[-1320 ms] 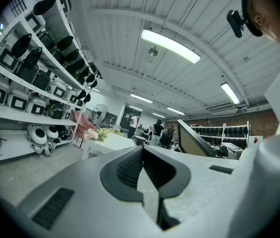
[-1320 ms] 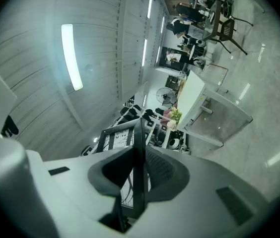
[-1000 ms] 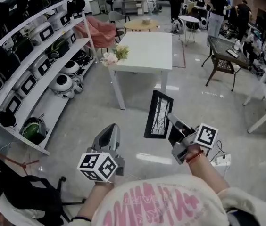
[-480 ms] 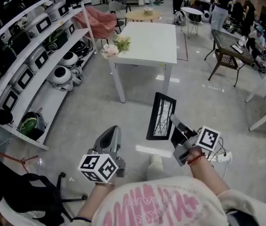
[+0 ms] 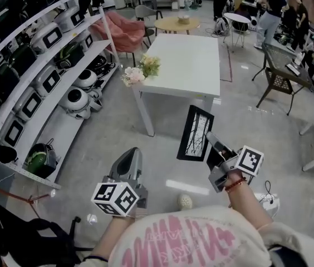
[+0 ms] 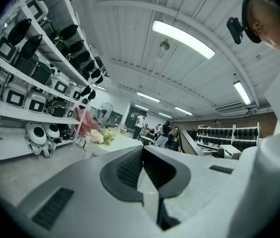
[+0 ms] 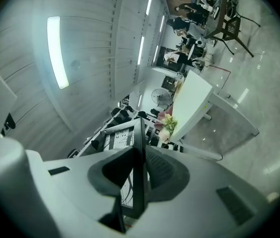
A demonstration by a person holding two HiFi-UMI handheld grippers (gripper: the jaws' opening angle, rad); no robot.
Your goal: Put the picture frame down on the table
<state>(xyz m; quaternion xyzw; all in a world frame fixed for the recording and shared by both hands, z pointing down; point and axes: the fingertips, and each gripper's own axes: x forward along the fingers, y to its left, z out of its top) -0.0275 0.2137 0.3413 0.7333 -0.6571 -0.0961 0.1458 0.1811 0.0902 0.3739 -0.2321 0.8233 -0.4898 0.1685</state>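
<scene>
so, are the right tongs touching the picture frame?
Touching. The right gripper view shows the right tongs shut on the picture frame, its black edge pinched between them with no gap.

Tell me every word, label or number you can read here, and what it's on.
No text reads clearly.
Pink lettering on the person's shirt: upside down, cut off, unreadable.
Square markers on the left gripper and right gripper: black-and-white patterns, not words.
The picture frame: a branch drawing, no words.
</scene>
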